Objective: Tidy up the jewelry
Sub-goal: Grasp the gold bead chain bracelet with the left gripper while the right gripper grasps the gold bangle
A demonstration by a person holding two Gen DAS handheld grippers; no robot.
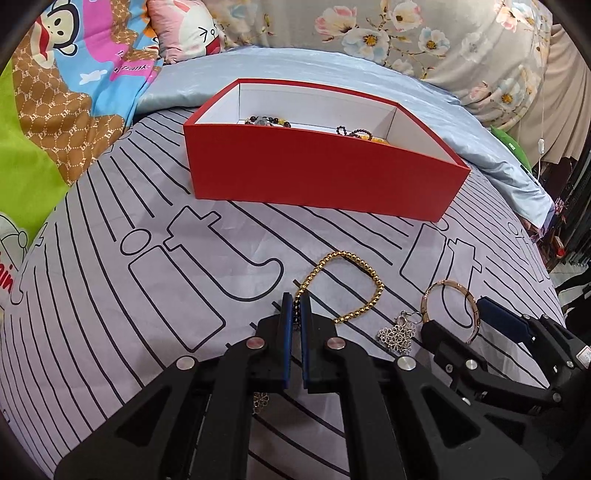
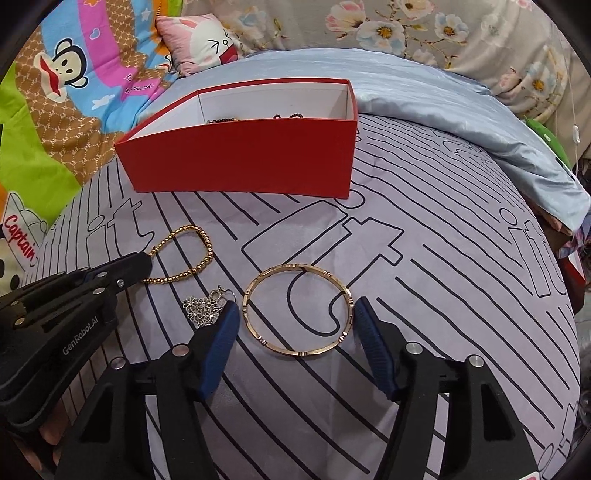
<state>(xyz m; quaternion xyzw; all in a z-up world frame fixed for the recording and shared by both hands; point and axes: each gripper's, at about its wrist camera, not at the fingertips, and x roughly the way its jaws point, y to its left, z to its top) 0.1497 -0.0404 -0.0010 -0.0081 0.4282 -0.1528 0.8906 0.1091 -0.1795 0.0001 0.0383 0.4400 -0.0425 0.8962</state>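
Observation:
A gold bead bracelet (image 1: 364, 280) (image 2: 192, 254) lies on the striped bedspread. My left gripper (image 1: 295, 300) (image 2: 146, 264) is shut on the thin chain at the bracelet's end, low on the cloth. To its right a rose-gold bangle (image 1: 452, 301) (image 2: 297, 308) lies flat. My right gripper (image 2: 295, 306) (image 1: 456, 317) is open and straddles the bangle, one blue pad on each side, neither pressing. A silver flower piece (image 1: 397, 334) (image 2: 203, 310) lies between the two grippers, beside the right gripper's left finger. Behind stands an open red box (image 1: 314, 173) (image 2: 240, 158) with beaded jewelry (image 1: 266, 121) inside.
The grey bedspread (image 2: 424, 258) with black lines curves away at its edges. A light blue quilt (image 1: 295, 70) lies behind the box, with cartoon-print bedding (image 1: 74, 74) at the left and a floral cover (image 2: 443, 29) at the back. A second small flower piece (image 1: 260, 400) shows under my left gripper.

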